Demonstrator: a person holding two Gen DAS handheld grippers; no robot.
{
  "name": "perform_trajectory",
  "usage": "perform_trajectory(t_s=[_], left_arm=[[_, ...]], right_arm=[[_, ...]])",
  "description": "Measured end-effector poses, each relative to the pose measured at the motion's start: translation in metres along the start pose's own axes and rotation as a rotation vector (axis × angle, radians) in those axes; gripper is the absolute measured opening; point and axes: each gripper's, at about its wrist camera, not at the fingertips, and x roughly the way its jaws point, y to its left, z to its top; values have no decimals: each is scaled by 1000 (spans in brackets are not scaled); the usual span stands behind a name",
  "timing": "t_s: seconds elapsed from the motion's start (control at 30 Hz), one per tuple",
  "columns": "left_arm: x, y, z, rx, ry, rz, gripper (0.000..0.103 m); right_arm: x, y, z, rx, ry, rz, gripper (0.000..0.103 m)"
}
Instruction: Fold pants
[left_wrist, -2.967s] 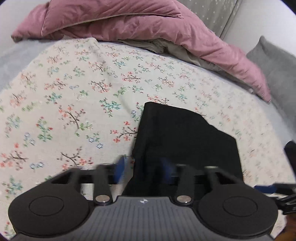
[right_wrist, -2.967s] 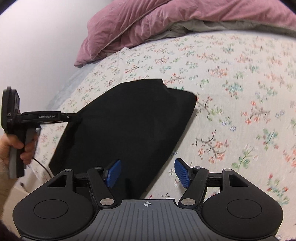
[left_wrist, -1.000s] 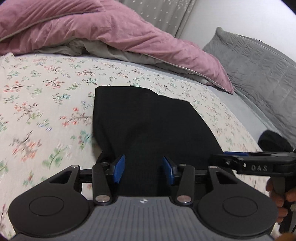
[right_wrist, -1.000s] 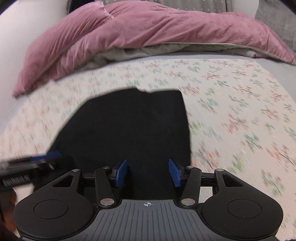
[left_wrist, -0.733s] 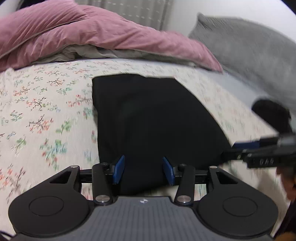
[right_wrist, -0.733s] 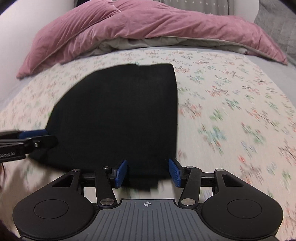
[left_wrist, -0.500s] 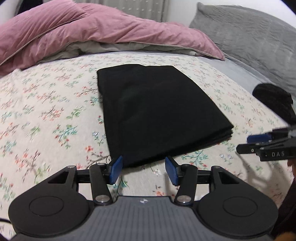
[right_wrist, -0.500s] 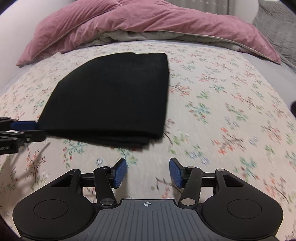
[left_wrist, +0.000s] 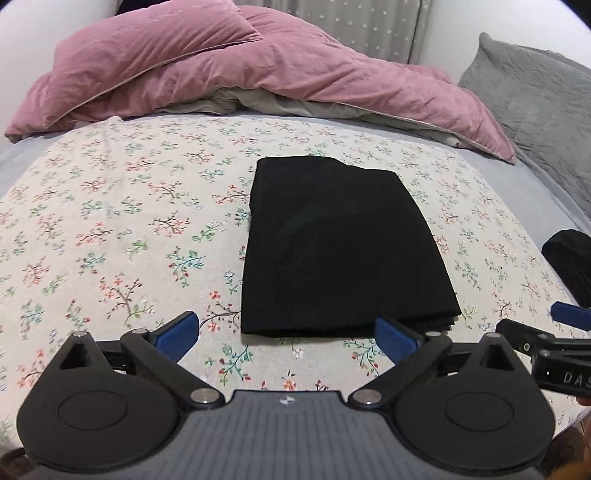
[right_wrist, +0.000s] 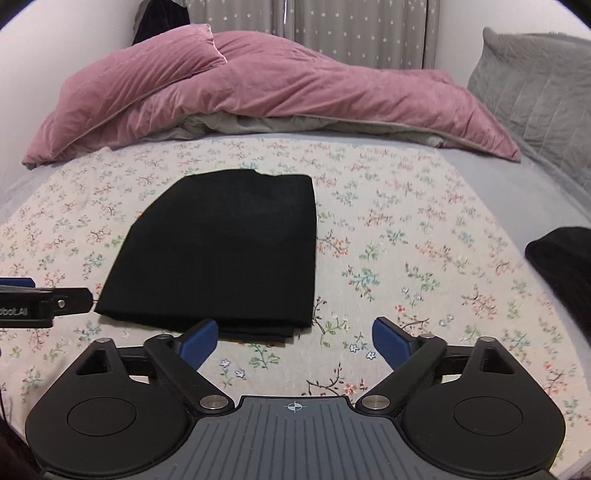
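Pants (left_wrist: 340, 247), black and folded into a flat rectangle, lie on the floral sheet (left_wrist: 110, 221) just ahead of both tongs, touched by neither. The left gripper (left_wrist: 288, 338) has just been opening; its blue pads stand wide apart with nothing between them, the pants' near edge just beyond the tips. The right gripper (right_wrist: 291, 341) has likewise just spread wide and empty, the pants' near right corner just past its left pad (right_wrist: 197, 341). Farther out, a pink duvet (right_wrist: 258, 92) is heaped behind the pants, a grey pillow (left_wrist: 535, 103) to the right, and a dark bundle (right_wrist: 561, 266) at the right edge.
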Motion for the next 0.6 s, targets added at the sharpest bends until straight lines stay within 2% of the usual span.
perform_trajectory(t_s=[0.2, 0.3, 0.6], left_arm=[[-12, -4, -2, -24, 37, 41, 103], [-18, -8, -6, -10, 33, 78, 103], [-22, -13, -13, 18, 41, 94, 103]], right_arm=[[-13, 6, 2, -1, -19, -38, 102], [-17, 8, 2, -5, -15, -41, 102], [-15, 13, -2, -1, 7, -41, 102]])
